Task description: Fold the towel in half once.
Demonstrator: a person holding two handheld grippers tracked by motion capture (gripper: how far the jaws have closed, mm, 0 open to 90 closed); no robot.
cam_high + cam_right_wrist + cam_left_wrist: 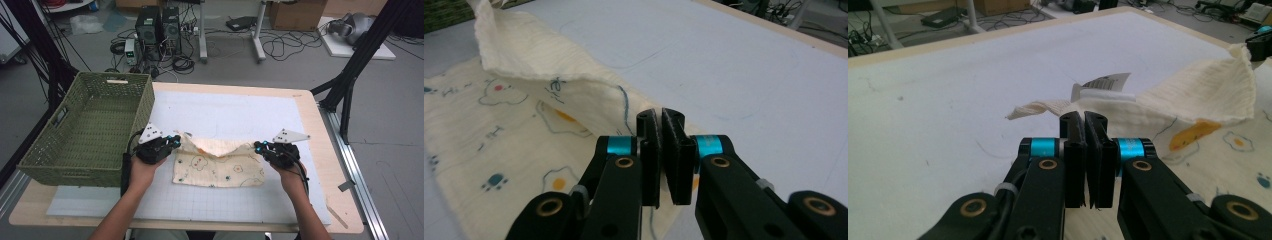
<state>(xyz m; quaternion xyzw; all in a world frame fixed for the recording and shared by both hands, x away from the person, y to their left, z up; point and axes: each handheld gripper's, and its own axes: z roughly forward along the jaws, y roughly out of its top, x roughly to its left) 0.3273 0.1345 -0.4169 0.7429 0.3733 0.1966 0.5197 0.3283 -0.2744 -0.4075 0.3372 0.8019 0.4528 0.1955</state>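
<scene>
A cream cloth (220, 170) printed with small cartoon animals lies on the white mat (225, 110), its far edge lifted and folded toward the person. My left gripper (176, 140) is shut on the cloth's left raised corner. My right gripper (257, 146) is shut on the right raised corner. Between them the lifted edge sags. In the left gripper view the jaws (1083, 117) are pressed together at the cloth (1198, 95), beside a white label (1103, 82). The right gripper view has the jaws (659, 114) closed against the folded cloth (549, 65).
A green woven basket (145, 105) stands on the table's left side, close to my left gripper. The wooden table edge (320, 130) runs along the right. Computers, cables and boxes sit on the floor beyond the table.
</scene>
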